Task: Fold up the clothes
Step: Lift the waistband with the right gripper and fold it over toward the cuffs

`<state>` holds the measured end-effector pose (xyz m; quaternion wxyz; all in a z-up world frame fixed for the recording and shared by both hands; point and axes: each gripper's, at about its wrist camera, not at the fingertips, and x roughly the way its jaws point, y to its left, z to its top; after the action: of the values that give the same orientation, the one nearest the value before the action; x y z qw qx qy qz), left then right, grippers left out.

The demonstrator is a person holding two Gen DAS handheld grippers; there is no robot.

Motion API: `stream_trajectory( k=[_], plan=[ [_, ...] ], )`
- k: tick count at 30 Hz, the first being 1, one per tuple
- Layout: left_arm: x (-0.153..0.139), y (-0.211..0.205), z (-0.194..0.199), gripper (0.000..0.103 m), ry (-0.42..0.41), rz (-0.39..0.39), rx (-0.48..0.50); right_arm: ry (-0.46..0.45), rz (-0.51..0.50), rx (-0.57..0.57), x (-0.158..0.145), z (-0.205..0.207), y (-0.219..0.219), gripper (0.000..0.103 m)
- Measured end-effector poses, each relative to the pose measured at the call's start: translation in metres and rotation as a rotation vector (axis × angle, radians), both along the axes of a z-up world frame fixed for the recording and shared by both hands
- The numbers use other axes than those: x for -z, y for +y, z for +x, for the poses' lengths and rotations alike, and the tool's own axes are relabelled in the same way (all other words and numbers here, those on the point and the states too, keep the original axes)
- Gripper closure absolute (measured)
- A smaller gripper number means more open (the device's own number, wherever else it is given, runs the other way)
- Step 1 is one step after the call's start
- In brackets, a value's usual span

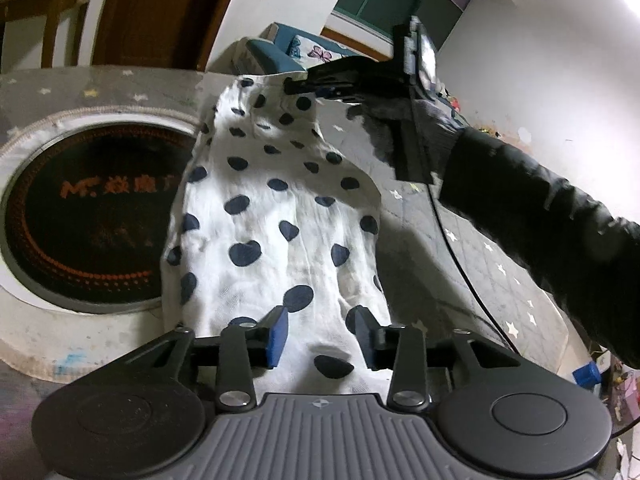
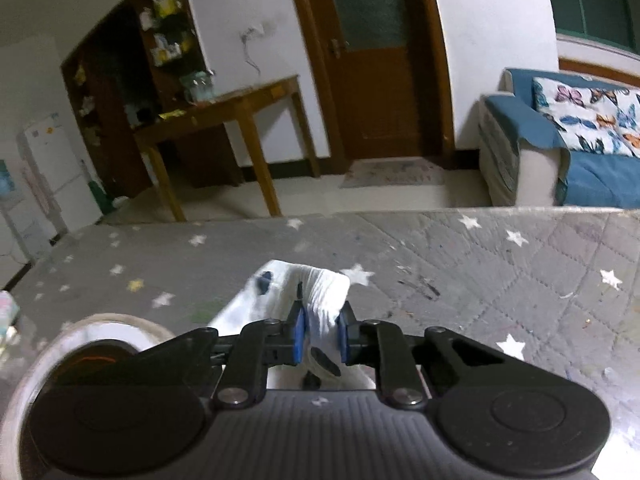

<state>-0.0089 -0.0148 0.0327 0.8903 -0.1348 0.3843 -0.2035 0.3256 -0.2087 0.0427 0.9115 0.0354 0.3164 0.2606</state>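
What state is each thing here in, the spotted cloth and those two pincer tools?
Polka-dot garment: partly lifted off the grey star cover, far end raised.
Right gripper: shut on a bunched corner of the garment.
Left gripper: open over the garment's near end, pads not pressing it.
Wooden door: closed.

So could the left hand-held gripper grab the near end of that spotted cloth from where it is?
Probably yes. The left hand-held gripper stands open right over the spotted cloth, whose near end lies between its fingers with nothing in the way. The right hand-held gripper is pinching the far end.
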Motion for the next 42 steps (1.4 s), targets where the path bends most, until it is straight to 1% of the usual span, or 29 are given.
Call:
stream_trajectory(
  k=[3, 8, 10, 16, 22, 25, 27, 29, 36, 37, 39, 40, 42],
  plan=[
    [-0.005, 0.004, -0.007, 0.055, -0.012, 0.014, -0.020, -0.022, 0.027, -0.025, -0.015, -0.020, -0.002, 0.088],
    [-0.007, 0.017, -0.020, 0.055, 0.001, 0.030, -0.076, -0.023, 0.060, -0.078, -0.033, -0.062, -0.007, 0.088],
    [-0.008, 0.022, -0.027, 0.053, 0.002, 0.040, -0.097, -0.024, 0.073, -0.110, -0.038, -0.086, -0.007, 0.088],
    [-0.008, 0.033, -0.043, 0.052, 0.003, 0.058, -0.150, -0.007, 0.103, -0.210, -0.046, -0.156, -0.007, 0.088],
    [-0.006, 0.046, -0.054, 0.052, 0.016, 0.058, -0.207, 0.008, 0.103, -0.320, -0.048, -0.226, -0.005, 0.088],
    [-0.007, 0.052, -0.059, 0.052, 0.011, 0.060, -0.227, 0.008, 0.116, -0.378, -0.050, -0.263, -0.004, 0.088],
    [-0.009, 0.056, -0.063, 0.052, 0.002, 0.062, -0.241, -0.013, 0.112, -0.427, -0.051, -0.280, -0.003, 0.088],
    [-0.011, 0.060, -0.065, 0.052, -0.007, 0.062, -0.256, -0.037, 0.097, -0.481, -0.051, -0.303, -0.004, 0.088],
    [-0.020, 0.073, -0.073, 0.052, -0.035, 0.062, -0.295, -0.145, -0.030, -0.616, -0.039, -0.356, 0.000, 0.087],
    [-0.021, 0.075, -0.074, 0.052, -0.039, 0.062, -0.299, -0.146, -0.055, -0.636, -0.035, -0.361, 0.000, 0.087],
    [-0.025, 0.077, -0.075, 0.051, -0.049, 0.062, -0.304, -0.146, -0.110, -0.673, -0.029, -0.372, 0.001, 0.079],
    [-0.027, 0.077, -0.075, 0.051, -0.055, 0.062, -0.304, -0.144, -0.138, -0.691, -0.026, -0.378, 0.001, 0.077],
    [-0.031, 0.076, -0.076, 0.051, -0.069, 0.060, -0.300, -0.121, -0.147, -0.719, -0.025, -0.384, -0.002, 0.075]
  ],
)
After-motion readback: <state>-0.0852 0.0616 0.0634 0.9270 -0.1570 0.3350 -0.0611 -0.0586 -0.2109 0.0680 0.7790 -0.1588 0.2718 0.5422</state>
